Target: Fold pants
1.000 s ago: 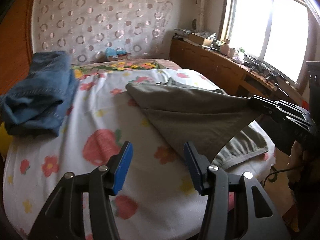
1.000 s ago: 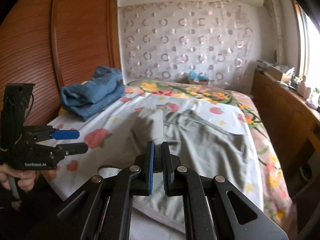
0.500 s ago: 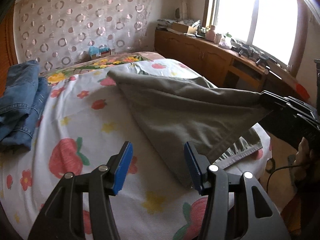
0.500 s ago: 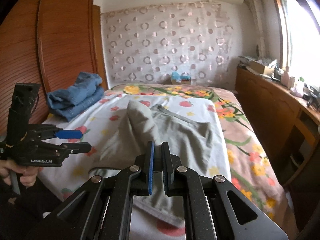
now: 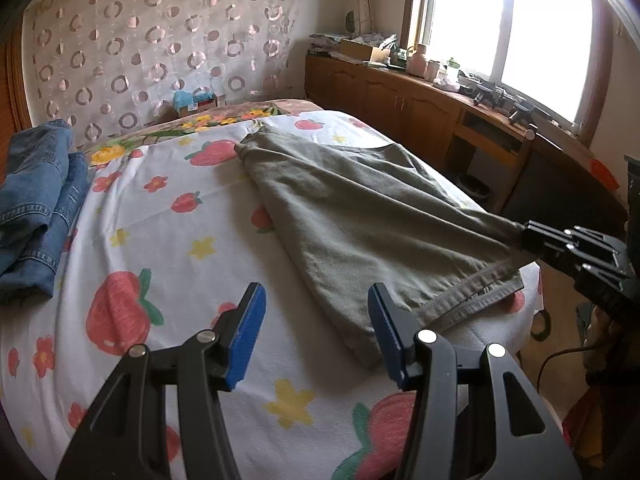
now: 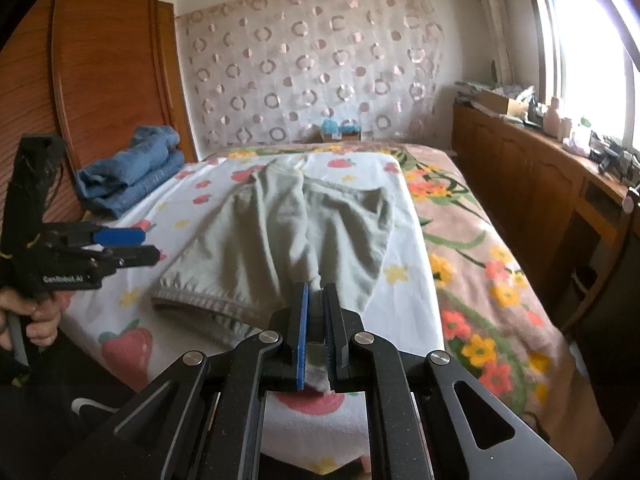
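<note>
Lying lengthwise along the bed (image 6: 472, 240), the pants (image 6: 280, 232) point toward the headboard; right gripper (image 6: 316, 312) clamps their near hem, left gripper (image 5: 316, 320) released.

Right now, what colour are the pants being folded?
Olive-grey pants; clearest in the left wrist view.

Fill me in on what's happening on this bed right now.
A person is folding a pair of grey-green pants on the strawberry-print sheet, with a handheld tool in each hand. The right tool is shut on a corner of the pants near the hem and holds it just above the bed. The left tool is open over the sheet beside the pants and grips nothing. A pile of folded jeans lies off to one side.
</note>
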`<act>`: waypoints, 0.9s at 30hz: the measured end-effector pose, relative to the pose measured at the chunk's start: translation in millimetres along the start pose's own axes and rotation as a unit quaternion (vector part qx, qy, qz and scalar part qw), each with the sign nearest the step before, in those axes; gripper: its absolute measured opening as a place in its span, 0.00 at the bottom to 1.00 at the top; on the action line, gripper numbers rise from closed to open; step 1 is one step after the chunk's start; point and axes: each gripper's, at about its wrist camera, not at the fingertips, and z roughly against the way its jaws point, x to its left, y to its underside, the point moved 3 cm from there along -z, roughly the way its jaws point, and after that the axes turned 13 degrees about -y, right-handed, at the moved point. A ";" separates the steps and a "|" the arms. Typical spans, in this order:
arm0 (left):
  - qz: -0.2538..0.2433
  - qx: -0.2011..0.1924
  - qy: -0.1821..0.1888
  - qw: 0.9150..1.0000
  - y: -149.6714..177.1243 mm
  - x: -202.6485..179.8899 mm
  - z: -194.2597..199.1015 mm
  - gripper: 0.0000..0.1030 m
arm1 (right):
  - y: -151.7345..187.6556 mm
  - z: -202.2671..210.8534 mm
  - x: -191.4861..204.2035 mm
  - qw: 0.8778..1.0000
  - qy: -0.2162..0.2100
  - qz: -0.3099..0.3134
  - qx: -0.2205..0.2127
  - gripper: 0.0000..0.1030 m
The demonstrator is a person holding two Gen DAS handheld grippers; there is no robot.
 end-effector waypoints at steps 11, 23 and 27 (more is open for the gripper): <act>0.000 -0.008 0.001 1.000 -11.1 0.7 -1.3 0.51 | 15.4 -13.6 -6.0 0.999 -0.001 -0.013 0.042 0.07; -0.006 -0.010 -0.003 1.000 -35.6 13.7 -23.9 0.51 | -42.0 -29.7 -24.0 0.999 -0.010 0.009 0.042 0.28; -0.012 -0.015 -0.006 1.000 -47.1 20.0 -30.3 0.51 | -66.8 -50.7 -26.1 0.998 -0.025 0.017 0.049 0.32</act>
